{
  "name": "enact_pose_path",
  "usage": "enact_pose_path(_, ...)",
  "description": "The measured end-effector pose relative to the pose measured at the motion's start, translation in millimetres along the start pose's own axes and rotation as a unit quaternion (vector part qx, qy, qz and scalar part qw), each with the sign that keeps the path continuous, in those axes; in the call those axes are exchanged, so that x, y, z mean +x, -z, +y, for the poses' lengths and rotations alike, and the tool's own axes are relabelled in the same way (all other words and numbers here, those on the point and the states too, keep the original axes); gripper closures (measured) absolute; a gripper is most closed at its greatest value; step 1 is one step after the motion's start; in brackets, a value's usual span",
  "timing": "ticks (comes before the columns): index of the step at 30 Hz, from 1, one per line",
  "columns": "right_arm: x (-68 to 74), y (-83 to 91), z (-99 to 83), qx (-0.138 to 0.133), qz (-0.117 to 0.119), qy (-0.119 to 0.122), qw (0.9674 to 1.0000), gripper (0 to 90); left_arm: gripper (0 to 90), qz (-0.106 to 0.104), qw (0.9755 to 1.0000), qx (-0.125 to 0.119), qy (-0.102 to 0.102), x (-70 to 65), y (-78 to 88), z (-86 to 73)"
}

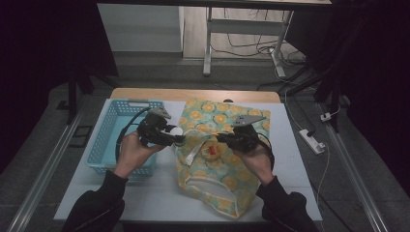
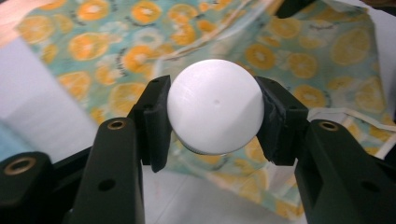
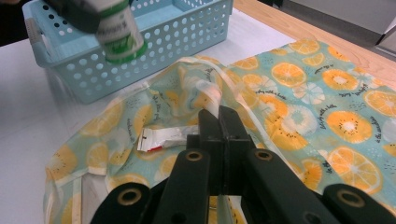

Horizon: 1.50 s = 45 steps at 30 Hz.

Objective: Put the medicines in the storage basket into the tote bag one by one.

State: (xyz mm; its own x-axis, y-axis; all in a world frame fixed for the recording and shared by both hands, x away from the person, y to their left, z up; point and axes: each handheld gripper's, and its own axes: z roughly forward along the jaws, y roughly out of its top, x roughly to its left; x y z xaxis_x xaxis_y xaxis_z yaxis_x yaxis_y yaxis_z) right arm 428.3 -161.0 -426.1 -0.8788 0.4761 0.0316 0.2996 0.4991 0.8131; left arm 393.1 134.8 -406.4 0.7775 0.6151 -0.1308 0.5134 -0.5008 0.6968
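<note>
Your table (image 1: 300, 159) has a white top with a wooden strip along the far edge. Light blue perforated basket (image 1: 104, 140) sits left; orange-slice print cloth bag (image 1: 227, 188) lies just beside it, centre.

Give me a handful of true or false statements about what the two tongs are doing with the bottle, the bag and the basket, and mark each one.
1. The left tongs grip a white-capped bottle. True.
2. The right tongs stand wide open above the table. False: they are shut, pinching the edge of the orange-print bag.
3. The blue basket sits to the left of the bag in the high view. True.
4. The bottle already lies inside the basket. False: it is held in the air between bag and basket.
5. A small red and white packet lies on the bag. True.
</note>
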Motion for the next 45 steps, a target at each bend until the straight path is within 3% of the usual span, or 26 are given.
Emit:
enact_pose_path(7,-0.4,0.5,0.0,-0.001,-0.001,0.001,1.0000,90.0,50.3,-0.019,0.9993,0.018,-0.025,-17.6,-25.8,8.5)
enact_pose_path(18,0.1,0.7,0.3,-0.001,-0.001,0.002,1.0000,90.0,50.3,-0.026,0.9980,0.038,-0.043,-28.6,-61.0,15.4)
enact_pose_path(33,-0.3,0.5,-0.1,-0.002,-0.001,0.002,1.0000,90.0,50.3,-0.013,0.9979,0.048,-0.041,-23.5,-95.4,30.1)
enact_pose_path(45,-2.6,0.9,-1.2,-0.001,-0.004,0.000,1.0000,90.0,50.2,-0.008,0.9986,0.045,-0.027,-13.3,-115.5,34.6)
